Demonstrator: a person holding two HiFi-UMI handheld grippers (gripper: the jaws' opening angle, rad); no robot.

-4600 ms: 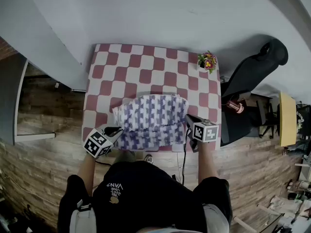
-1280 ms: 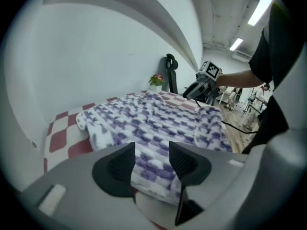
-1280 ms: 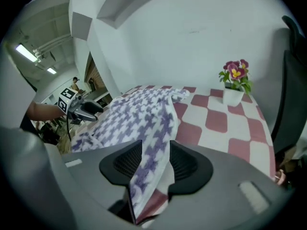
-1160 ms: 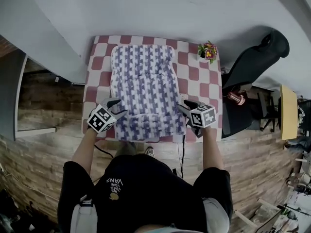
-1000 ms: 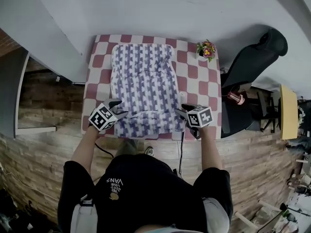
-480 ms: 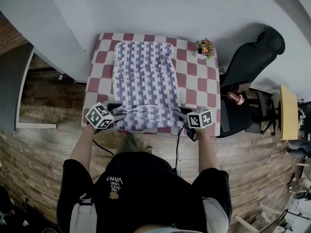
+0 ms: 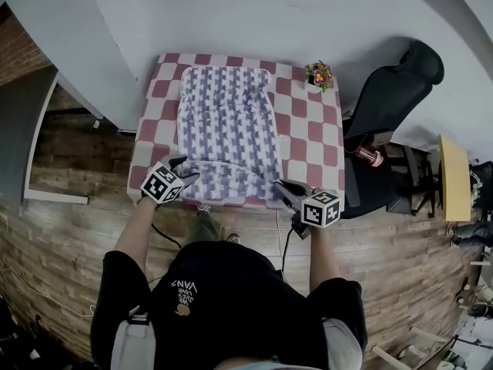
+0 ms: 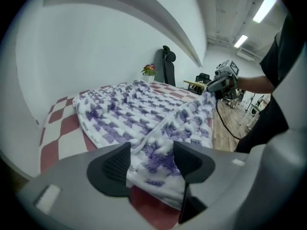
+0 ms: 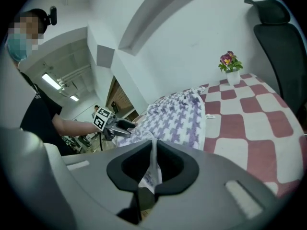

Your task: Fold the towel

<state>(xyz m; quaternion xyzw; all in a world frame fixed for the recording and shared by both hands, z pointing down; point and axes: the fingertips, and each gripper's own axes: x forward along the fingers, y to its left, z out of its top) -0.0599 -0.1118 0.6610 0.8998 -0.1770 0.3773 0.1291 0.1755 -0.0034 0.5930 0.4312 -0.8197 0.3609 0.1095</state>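
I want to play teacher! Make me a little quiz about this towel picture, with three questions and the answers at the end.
1. What is pinched between the right gripper's jaws? A) the towel B) a spoon C) nothing
2. True or false: the flower pot stands on the checkered table, apart from the towel.
3. What colour is the chair beside the table?
Key: 1 A; 2 true; 3 black.

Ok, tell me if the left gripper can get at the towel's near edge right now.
Probably yes: the left gripper already has the near edge of the towel between its jaws, which have just been opening, and nothing else is in the way.
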